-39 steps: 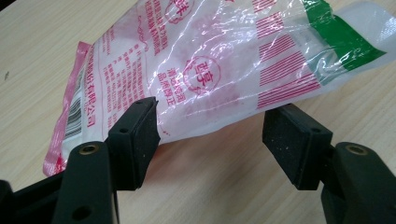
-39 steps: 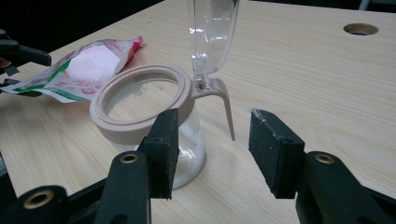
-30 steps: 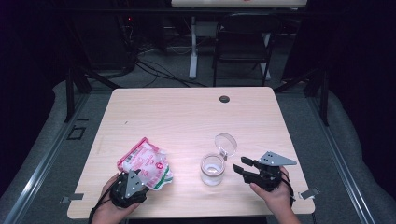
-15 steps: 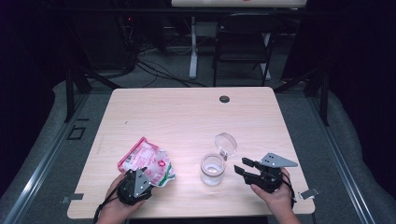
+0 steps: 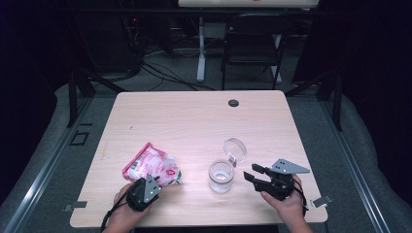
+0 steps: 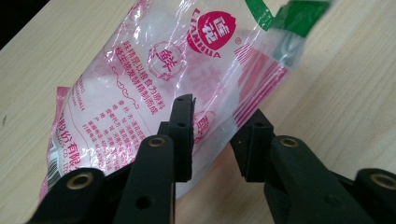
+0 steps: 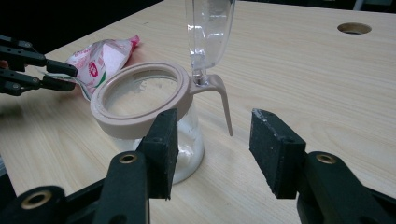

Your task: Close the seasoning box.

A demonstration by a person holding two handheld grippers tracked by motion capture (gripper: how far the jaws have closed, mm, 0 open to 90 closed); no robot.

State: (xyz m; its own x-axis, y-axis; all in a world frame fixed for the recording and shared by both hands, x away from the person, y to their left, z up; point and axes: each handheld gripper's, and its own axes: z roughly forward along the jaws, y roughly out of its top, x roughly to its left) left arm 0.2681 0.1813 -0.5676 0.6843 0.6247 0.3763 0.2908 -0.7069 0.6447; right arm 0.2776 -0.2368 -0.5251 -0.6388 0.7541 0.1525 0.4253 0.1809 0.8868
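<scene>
A pink and white plastic bag (image 5: 149, 164) of white powder lies at the table's front left. My left gripper (image 5: 154, 179) sits at the bag's near end. Its jaws have just been closing, and in the left gripper view the bag (image 6: 154, 79) fills the gap of the left gripper (image 6: 212, 123), both pads touching it. A clear glass jar (image 5: 221, 177) with a beige rim stands at front centre, its clear lid (image 5: 234, 149) flipped upright. My right gripper (image 5: 252, 174) rests just right of the jar, open. In the right gripper view the jar (image 7: 140, 100) stands ahead and left of the right gripper (image 7: 212, 140).
The wooden table (image 5: 194, 121) has a round cable hole (image 5: 233, 103) near its far edge. A dark chair (image 5: 252, 39) and cables stand on the floor behind. The left gripper (image 7: 70, 77) and the bag (image 7: 100, 60) show beyond the jar in the right gripper view.
The left gripper has edged right along the bag's near end and its jaws have closed onto the bag. The right gripper and the jar have stayed put.
</scene>
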